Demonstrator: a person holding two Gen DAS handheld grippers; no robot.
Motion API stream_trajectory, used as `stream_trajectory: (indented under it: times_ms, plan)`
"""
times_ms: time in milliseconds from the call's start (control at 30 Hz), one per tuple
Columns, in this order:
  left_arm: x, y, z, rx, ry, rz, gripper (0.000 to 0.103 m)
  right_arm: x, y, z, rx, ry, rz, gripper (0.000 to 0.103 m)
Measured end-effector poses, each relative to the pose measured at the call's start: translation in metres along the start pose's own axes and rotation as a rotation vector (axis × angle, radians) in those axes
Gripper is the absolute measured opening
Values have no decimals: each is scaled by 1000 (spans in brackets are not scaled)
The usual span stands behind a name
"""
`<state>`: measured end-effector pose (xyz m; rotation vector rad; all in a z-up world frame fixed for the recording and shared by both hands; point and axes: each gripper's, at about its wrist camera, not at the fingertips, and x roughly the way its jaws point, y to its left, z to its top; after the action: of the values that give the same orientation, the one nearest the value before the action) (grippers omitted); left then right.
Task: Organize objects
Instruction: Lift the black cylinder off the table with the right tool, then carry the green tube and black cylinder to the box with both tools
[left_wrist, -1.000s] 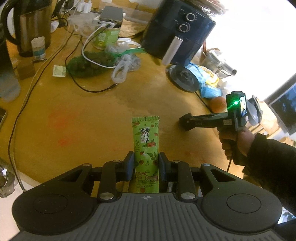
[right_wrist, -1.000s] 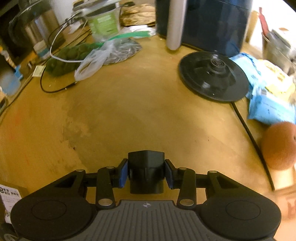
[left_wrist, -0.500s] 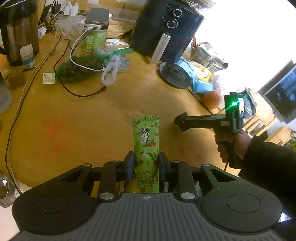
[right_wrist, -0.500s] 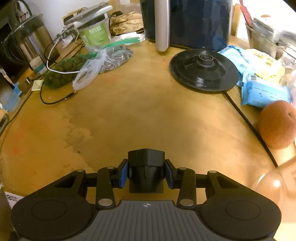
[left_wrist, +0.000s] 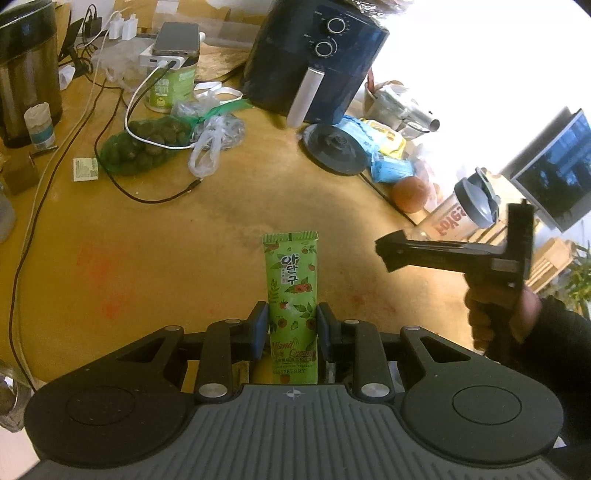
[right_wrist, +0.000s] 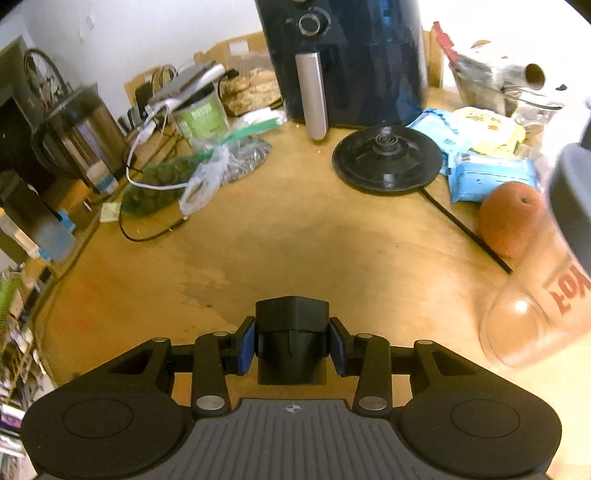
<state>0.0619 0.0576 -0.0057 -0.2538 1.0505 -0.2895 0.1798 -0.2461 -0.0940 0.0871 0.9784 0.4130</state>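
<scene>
The left gripper (left_wrist: 291, 326) has its jaws clamped on a green hand cream tube (left_wrist: 291, 291), held upright above the wooden tabletop (left_wrist: 147, 251). The right gripper (right_wrist: 291, 345) has its jaws clamped on a black block (right_wrist: 291, 339), also above the tabletop. A dark blue air fryer (right_wrist: 351, 59) stands at the back; an orange fruit (right_wrist: 511, 218) lies beside a clear shaker bottle (right_wrist: 543, 295) at right.

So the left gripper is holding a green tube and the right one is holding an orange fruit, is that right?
Not quite. The left gripper does hold the green tube, but the right gripper is shut on a black block, as the right wrist view shows. The orange fruit lies on the table beside a blue packet.
</scene>
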Motion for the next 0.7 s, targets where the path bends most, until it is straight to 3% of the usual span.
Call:
stream_trajectory:
  times_ms: [700]
  plan:
    - [7,-6,-9,102,43,-116,28,-90,33,-58,215,-103,34,43]
